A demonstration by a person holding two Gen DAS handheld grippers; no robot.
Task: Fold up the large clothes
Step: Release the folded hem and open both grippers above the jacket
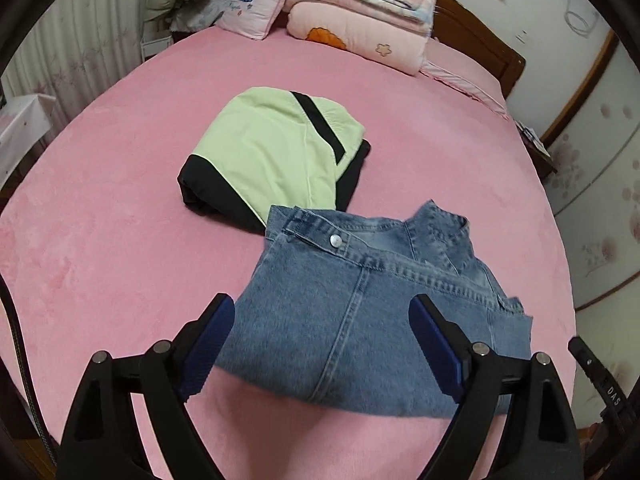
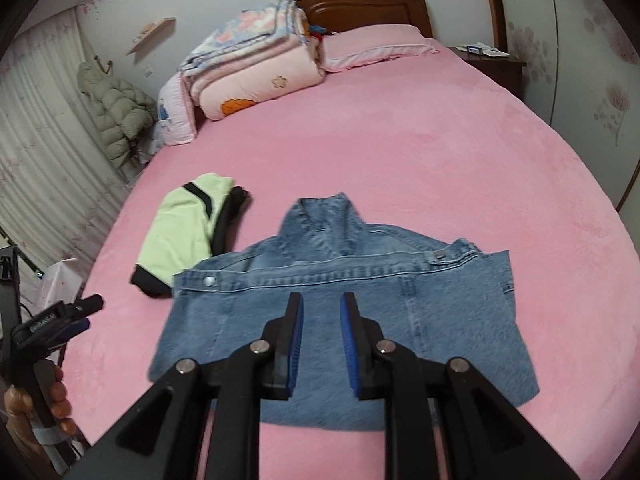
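A folded blue denim jacket (image 1: 360, 312) lies flat on the pink bed (image 1: 120, 240), collar away from me; it also shows in the right wrist view (image 2: 344, 320). A folded light-green and black garment (image 1: 272, 152) lies just beyond it, to the left in the right wrist view (image 2: 184, 228). My left gripper (image 1: 324, 316) is wide open and empty above the jacket's near edge. My right gripper (image 2: 322, 308) hovers over the jacket's middle, jaws slightly apart with nothing between them. The left gripper also appears at the left edge of the right wrist view (image 2: 76, 316), held by a hand.
Stacked pink quilts (image 2: 256, 68) and a pillow (image 2: 376, 44) sit at the wooden headboard (image 2: 360, 4). A puffy coat (image 2: 116, 112) hangs by the curtain on the left. A nightstand (image 2: 492, 60) stands at the far right.
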